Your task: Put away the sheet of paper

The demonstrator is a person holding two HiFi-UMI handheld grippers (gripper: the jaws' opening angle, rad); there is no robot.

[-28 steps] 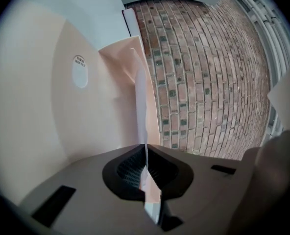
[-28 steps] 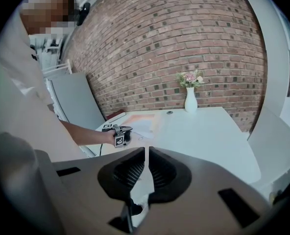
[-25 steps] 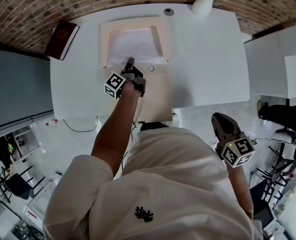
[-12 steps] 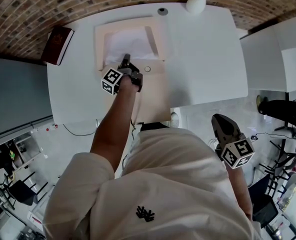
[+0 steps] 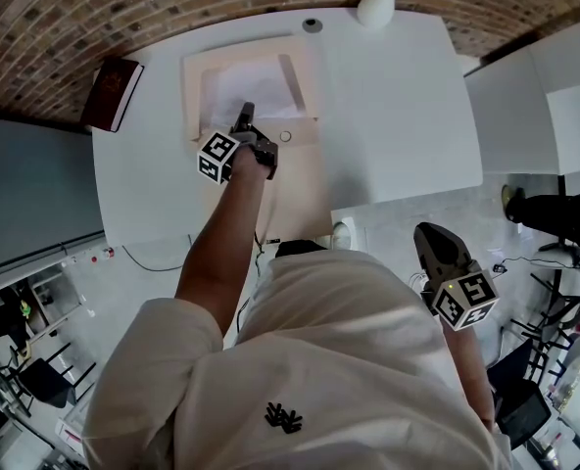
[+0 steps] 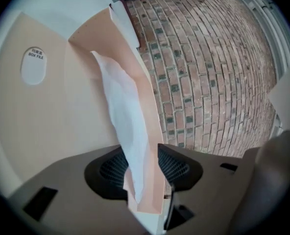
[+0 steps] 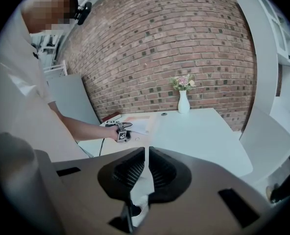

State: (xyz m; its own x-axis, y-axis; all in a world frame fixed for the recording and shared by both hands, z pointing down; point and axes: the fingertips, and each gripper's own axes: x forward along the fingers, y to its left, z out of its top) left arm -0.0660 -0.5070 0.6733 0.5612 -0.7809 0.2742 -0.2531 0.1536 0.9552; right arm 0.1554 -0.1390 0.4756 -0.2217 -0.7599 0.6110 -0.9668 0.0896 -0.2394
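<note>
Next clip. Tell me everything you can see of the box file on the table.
The box file looks like pale peach card and lies open on the white table. A pale oval on one panel is printed BOX FILE. A white sheet of paper lies in its tray part. One raised card wall, with the sheet's edge against it, stands between the jaws of the left gripper, which are opening.

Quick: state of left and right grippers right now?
Left gripper: jaws opening, with the sheet of paper and box file wall between them.
Right gripper: shut, holding nothing.
</note>
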